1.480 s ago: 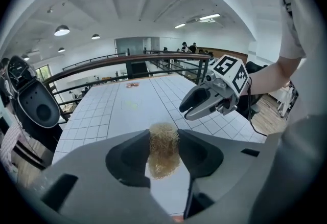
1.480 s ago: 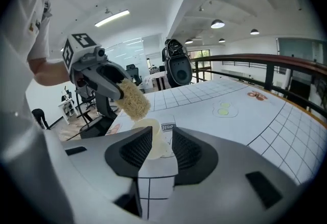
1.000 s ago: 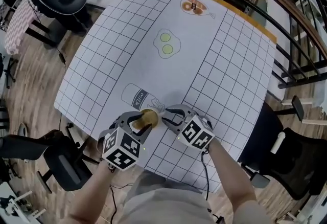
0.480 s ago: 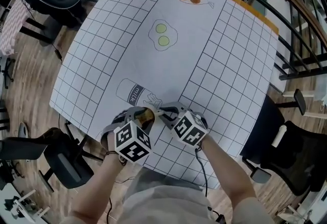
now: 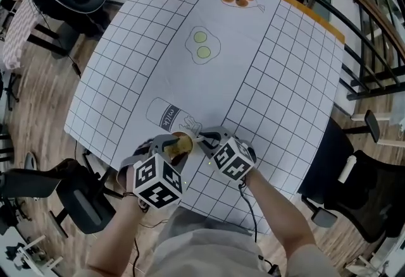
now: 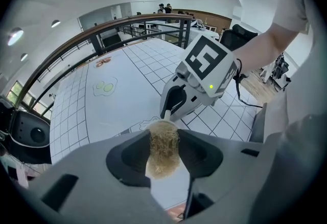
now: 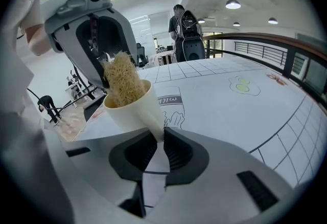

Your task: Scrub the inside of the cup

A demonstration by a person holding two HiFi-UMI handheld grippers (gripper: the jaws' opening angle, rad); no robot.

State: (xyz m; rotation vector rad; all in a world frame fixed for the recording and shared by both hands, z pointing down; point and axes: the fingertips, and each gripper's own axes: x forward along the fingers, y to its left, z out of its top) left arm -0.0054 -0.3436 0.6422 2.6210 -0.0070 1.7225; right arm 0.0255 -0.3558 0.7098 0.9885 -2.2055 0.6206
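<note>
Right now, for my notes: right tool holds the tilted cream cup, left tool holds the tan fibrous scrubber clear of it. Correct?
No: the right gripper view shows the tan fibrous scrubber, held by the left tool, pushed into the tilted cream cup in the right tool.

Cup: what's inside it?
A tan, fuzzy scrubber, held by the left hand-held gripper, pokes into the cup. The bottom is hidden by the scrubber.

Both forearms come in from 6 o'clock. The left gripper (image 5: 169, 145) points roughly 1 o'clock, jaws pinched on the scrubber (image 6: 162, 147). The right gripper (image 5: 204, 138) aims around 10 o'clock, jaws clamped on the cup (image 7: 134, 108) at its lower end.
</note>
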